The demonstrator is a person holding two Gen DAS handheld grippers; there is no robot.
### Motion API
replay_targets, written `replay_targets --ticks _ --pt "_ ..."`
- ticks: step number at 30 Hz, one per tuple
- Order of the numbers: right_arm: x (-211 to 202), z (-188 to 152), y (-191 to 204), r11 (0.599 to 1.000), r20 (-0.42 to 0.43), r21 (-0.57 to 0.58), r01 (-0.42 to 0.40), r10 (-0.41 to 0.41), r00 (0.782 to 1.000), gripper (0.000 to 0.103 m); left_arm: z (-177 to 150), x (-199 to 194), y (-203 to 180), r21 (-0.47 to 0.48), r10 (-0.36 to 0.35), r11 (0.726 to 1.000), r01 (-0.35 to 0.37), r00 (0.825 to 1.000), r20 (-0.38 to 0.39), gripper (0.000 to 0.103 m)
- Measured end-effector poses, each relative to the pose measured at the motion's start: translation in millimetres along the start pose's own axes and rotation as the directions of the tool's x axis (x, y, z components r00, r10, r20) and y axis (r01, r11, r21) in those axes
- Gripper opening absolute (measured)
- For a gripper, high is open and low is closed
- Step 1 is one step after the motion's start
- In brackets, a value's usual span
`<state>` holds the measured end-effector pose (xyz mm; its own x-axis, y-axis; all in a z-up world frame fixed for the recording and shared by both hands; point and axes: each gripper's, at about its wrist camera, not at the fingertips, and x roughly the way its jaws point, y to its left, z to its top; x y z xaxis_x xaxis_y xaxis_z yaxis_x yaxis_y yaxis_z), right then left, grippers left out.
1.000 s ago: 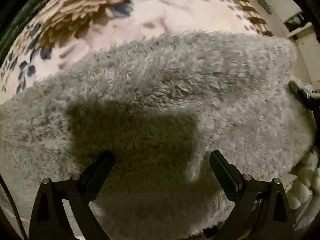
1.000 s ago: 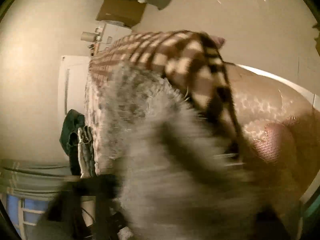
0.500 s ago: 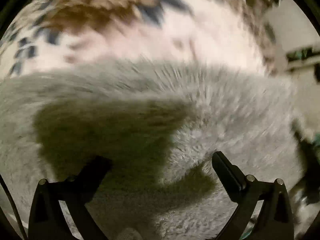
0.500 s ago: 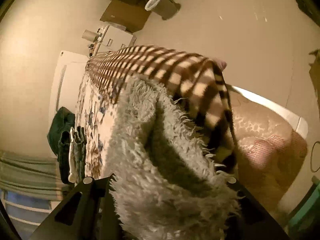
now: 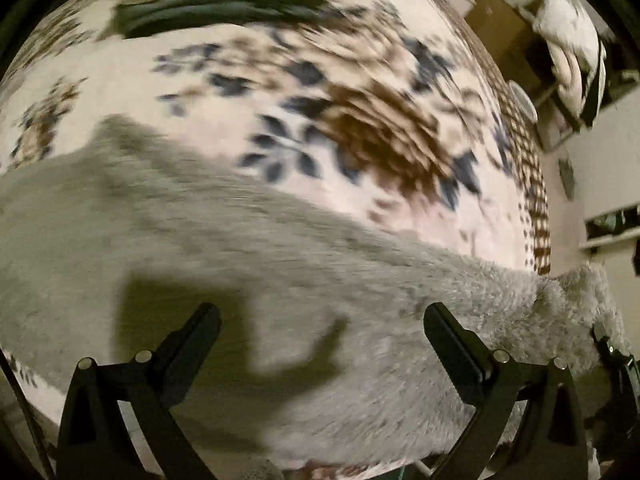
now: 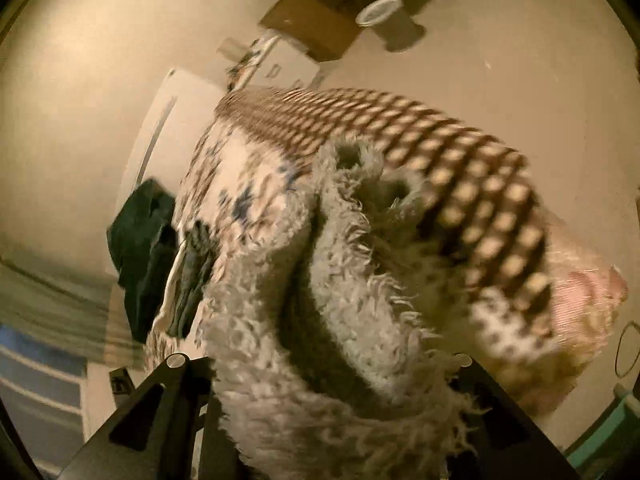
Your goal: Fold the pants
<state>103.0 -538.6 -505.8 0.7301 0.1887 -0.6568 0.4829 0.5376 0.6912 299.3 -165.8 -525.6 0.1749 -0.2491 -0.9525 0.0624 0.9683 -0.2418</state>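
On my left, the left gripper (image 5: pixel 320 332) hangs over the pants (image 5: pixel 224 264) with its fingers spread wide and nothing between them; only its shadow falls on the grey fleece. The pants lie across the flowered blanket (image 5: pixel 360 128) on the bed, their near edge running off toward the right, where the fleece bunches and rises. A pile of dark clothes (image 5: pixel 224 4) sits at the far side of the blanket, well apart from my work.

Moving right, the right gripper (image 6: pixel 320 396) is clamped on a thick bunch of the pants (image 6: pixel 320 320), the shaggy cloth spilling out over both fingers so I can hardly see the tips. The fleece is lifted clear of the checked border of the blanket (image 6: pixel 460 168); the dark clothes (image 6: pixel 144 248) hang off the bed's far-left edge.

I judge the step in hand is carrying this held end over to make a fold. To do it well I should keep the right grip firm, since the pile is bulky and could slide out, and sweep low and level so the layer lands flat. My left should drop and pin the fleece at the fold line first, otherwise the whole garment may drag across the blanket.
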Motion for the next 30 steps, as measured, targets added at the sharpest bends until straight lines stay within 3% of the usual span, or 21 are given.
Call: replay_targets --ticks 3,7,11,14,18,19,20,21,22,23,27,30 --pt "18.5 -25.0 47.5 0.997 -0.033 -0.078 -0.004 0.001 0.999 0.025 -20.2 -32.8 43.2 -0.050 0.008 0.999 -0.007 1.000 0.025 0.103" --pt "66.5 -86.5 124.9 0.976 -0.115 -0.216 -0.014 -0.012 0.993 0.025 -35.7 -65.5 110.5 -0.125 0.053 0.991 -0.046 0.997 0.052 0.103" --pt "132.4 -180.2 192.4 0.917 -0.218 -0.398 -0.021 -0.073 0.973 0.025 -48.4 -83.9 187.9 -0.198 0.134 0.973 -0.122 0.990 0.047 0.103" --pt "176.2 -254.2 224.4 0.842 -0.284 -0.539 -0.031 -0.147 0.947 0.025 -54.8 -87.4 229.0 -0.247 0.164 0.957 -0.150 0.986 0.038 0.103" --pt "213.8 -326.9 243.4 0.700 -0.307 -0.713 -0.029 -0.275 0.911 0.025 -56.4 -89.3 261.4 -0.277 0.177 0.948 -0.159 0.983 0.041 0.103" --pt "227.1 -341.9 242.8 0.650 -0.313 -0.760 -0.021 -0.338 0.887 0.031 -54.3 -87.7 266.3 -0.283 0.171 0.947 -0.152 0.984 0.042 0.103" --pt "233.7 -346.6 242.5 0.630 -0.324 -0.776 -0.017 -0.376 0.868 0.037 -52.4 -87.6 270.0 -0.285 0.158 0.948 -0.139 0.986 0.044 0.103" --pt "239.4 -347.0 239.8 0.631 -0.352 -0.775 -0.031 -0.390 0.851 0.046 -49.9 -87.6 271.7 -0.286 0.142 0.950 -0.123 0.989 0.048 0.103" --pt "238.2 -345.4 239.8 0.656 -0.413 -0.750 -0.080 -0.370 0.832 0.075 -45.2 -87.2 272.3 -0.288 0.118 0.953 -0.096 0.991 0.058 0.103" --pt "232.4 -343.1 240.6 0.680 -0.455 -0.723 -0.118 -0.341 0.823 0.095 -41.7 -87.8 271.4 -0.286 0.095 0.955 -0.073 0.993 0.064 0.103" --pt "191.2 -322.9 243.3 0.732 -0.530 -0.656 -0.185 -0.273 0.803 0.096 -24.6 -92.6 253.9 -0.251 -0.020 0.967 0.044 0.995 0.096 0.103" --pt "159.0 -294.4 231.2 0.796 -0.521 -0.594 -0.114 -0.274 0.808 0.096 -16.8 -86.7 229.1 -0.195 -0.072 0.977 0.085 0.995 0.076 0.103"
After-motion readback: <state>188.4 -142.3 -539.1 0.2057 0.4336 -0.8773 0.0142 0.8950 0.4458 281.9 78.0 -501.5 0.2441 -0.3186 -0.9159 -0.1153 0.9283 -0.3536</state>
